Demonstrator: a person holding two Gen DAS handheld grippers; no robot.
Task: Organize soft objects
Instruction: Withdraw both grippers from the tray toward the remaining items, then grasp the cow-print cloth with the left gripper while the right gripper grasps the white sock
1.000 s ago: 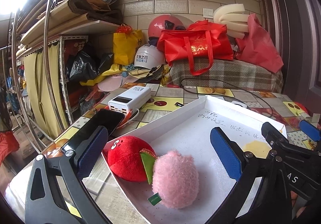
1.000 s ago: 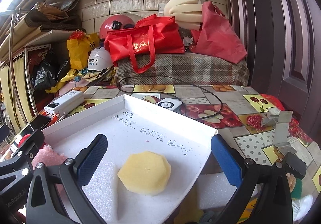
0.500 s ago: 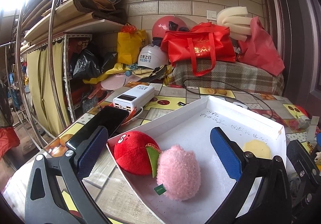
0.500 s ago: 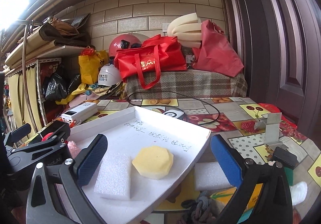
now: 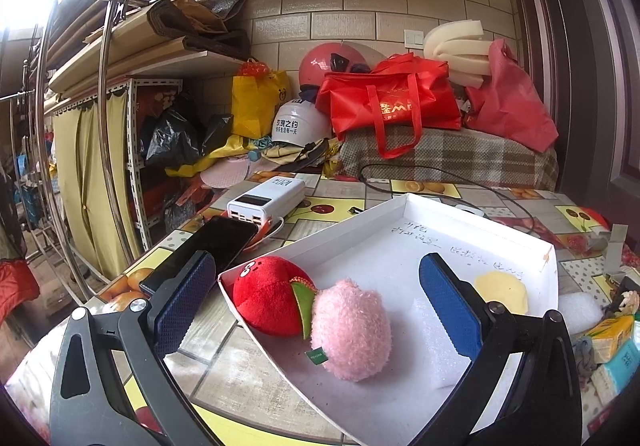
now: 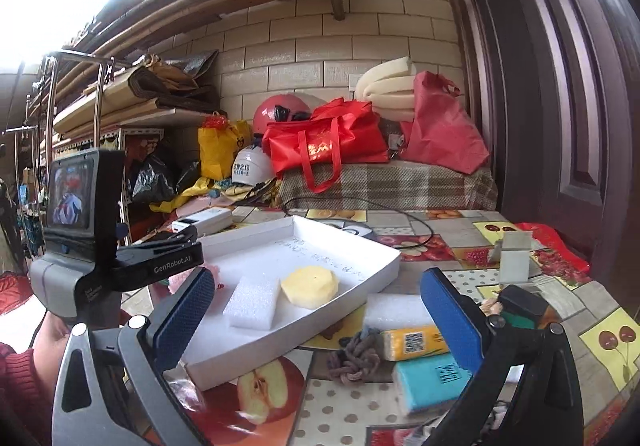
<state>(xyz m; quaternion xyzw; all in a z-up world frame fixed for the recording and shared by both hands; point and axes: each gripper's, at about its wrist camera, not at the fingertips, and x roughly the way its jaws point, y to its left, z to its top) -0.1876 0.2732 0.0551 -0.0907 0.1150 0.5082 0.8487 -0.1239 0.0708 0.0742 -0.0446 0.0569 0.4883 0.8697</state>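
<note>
Left wrist view, left hand-held gripper [image 5: 318, 300] wide open, empty, right hand-held gripper [image 6: 316, 304] likewise

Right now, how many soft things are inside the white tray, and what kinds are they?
Plush toys: 2, the red plush and the pink plush
Foam blocks: 1, the white foam block
Sponges: 1, the yellow sponge
Total in the white tray: 4

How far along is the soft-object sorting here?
Done: red plush apple, pink plush peach, yellow round sponge and white foam block lie in the white tray. In hand: nothing; both tongs open. Left: another white foam block and grey knotted rope outside.
</note>
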